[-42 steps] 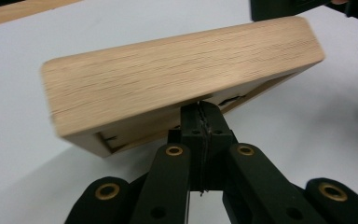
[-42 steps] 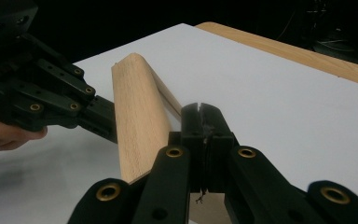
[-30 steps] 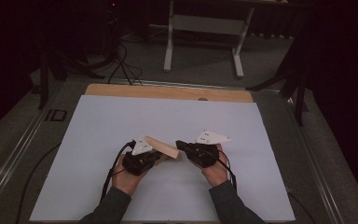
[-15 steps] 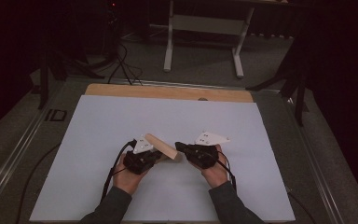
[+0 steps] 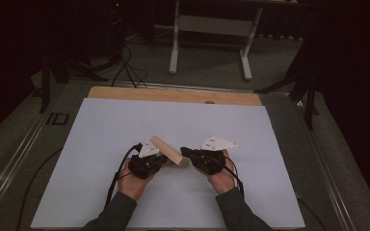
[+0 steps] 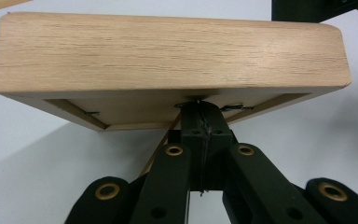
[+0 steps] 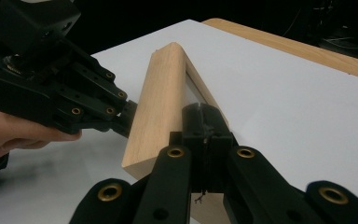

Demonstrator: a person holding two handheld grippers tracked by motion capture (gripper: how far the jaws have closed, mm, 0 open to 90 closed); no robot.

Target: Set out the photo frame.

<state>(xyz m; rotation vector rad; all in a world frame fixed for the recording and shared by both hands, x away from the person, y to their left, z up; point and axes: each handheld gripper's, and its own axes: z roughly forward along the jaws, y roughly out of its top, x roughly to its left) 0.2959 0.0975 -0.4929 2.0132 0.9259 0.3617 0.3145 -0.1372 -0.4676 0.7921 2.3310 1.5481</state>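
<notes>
I have the wooden frame (image 5: 166, 150) lifted on edge just below table centre, left gripper (image 5: 163, 160) clenched on its 7 o'clock edge, right gripper (image 5: 185, 153) clamped at 4 o'clock, so uneven pulling could twist it loose from these thin pinches.

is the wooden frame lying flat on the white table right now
No, the wooden frame is lifted off the white table, tilted between the two grippers.

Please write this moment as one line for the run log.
left gripper: shut on wooden frame | right gripper: shut on wooden frame | frame: tilted above white sheet
</notes>
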